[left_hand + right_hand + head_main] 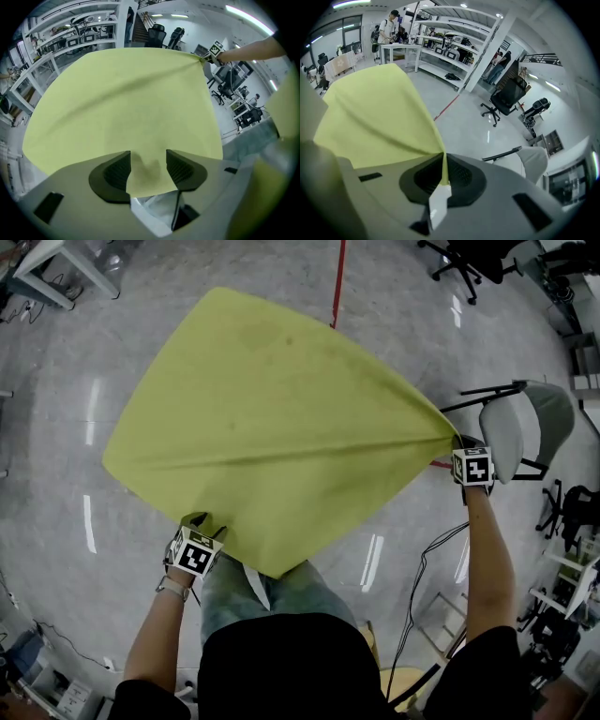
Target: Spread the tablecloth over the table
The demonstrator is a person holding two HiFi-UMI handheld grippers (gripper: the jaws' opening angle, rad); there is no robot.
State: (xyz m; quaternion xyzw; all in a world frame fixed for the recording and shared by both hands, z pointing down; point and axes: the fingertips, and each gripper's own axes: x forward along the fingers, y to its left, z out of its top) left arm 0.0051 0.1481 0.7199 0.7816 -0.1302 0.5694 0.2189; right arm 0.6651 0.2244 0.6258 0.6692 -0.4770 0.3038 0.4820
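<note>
A yellow-green tablecloth [272, 427] hangs spread out in the air over the grey floor, pulled taut between my two grippers. My left gripper [199, 524] holds its near corner at the lower left; in the left gripper view, a bunched fold of cloth [122, 108] fills the gap between the jaws of the left gripper [148, 168]. My right gripper [459, 442] grips the right corner, where creases fan out; its jaws are shut tight on a thin edge of cloth [375, 117] at the right gripper [444, 171]. No table is visible; the cloth hides what lies under it.
A grey chair [525, 432] stands just right of my right hand. A red line [337, 282] runs across the floor beyond the cloth. A black office chair [464, 263] and a white table [56, 268] stand farther off. Cables [422, 559] trail by my feet.
</note>
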